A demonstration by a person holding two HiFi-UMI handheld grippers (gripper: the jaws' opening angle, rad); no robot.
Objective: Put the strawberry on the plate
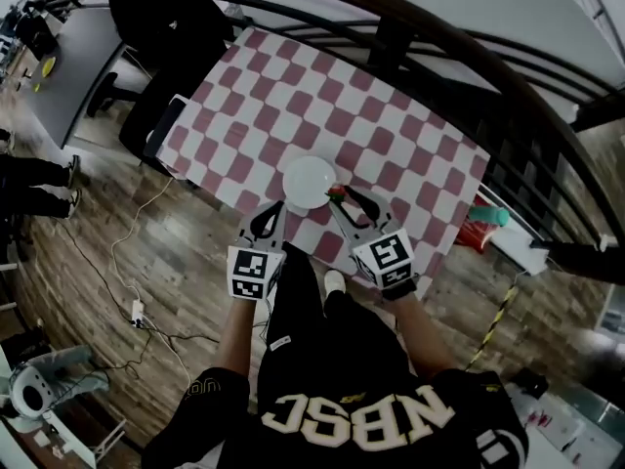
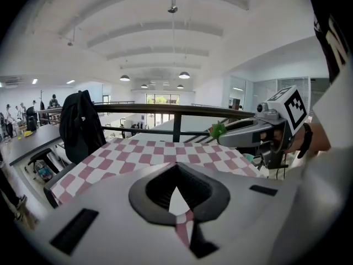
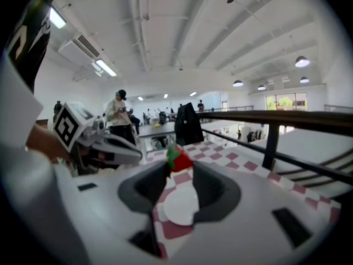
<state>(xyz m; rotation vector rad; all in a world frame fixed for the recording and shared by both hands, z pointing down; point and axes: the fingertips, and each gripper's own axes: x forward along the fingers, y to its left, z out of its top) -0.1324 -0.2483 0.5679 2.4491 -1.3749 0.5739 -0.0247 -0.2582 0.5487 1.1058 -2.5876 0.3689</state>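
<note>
The white plate (image 1: 309, 182) lies bare on the checkered table (image 1: 391, 135); a railing (image 1: 469, 57) runs beyond at 1 o'clock, a jacket-draped chair (image 1: 156, 18) stands at 10; the right gripper (image 1: 339, 196) pinches the strawberry (image 1: 335, 192) at the plate's 4 o'clock rim; the left gripper (image 1: 274, 206), jaws together and empty, hovers at 7.

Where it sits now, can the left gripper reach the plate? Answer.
Probably yes: the left gripper sits beside the plate with nothing between; the right gripper holds the strawberry at the opposite rim.
</note>
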